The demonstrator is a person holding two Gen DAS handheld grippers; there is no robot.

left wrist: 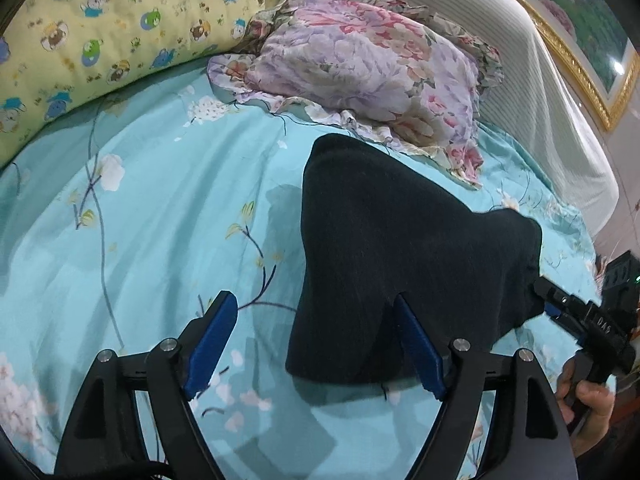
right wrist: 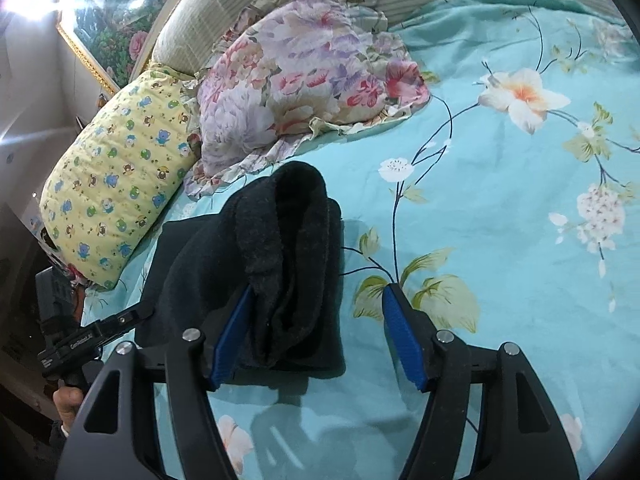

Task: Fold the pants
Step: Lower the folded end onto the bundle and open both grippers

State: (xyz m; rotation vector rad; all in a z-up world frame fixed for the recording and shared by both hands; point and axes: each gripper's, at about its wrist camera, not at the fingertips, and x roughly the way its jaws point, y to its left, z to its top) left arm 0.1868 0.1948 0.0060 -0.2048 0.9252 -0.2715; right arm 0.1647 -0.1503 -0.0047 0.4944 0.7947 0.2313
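The black pants (left wrist: 384, 248) lie folded into a thick bundle on the turquoise floral bedsheet (left wrist: 160, 220). My left gripper (left wrist: 316, 308) is open, its right finger against the near edge of the bundle, its left finger over bare sheet. In the right wrist view the pants (right wrist: 280, 264) show their folded fleece layers. My right gripper (right wrist: 318, 304) is open around the bundle's right near corner, its left finger (right wrist: 232, 336) against the cloth. The right gripper also shows in the left wrist view (left wrist: 538, 290) at the pants' right edge, and the left gripper appears in the right wrist view (right wrist: 148, 312).
A floral ruffled pillow (left wrist: 368, 68) lies just beyond the pants. A yellow cartoon-print pillow (left wrist: 108, 32) lies at the far left. A striped headboard cover (left wrist: 520, 60) and a gold-framed picture (left wrist: 592, 40) stand behind. The bed's edge is at the right.
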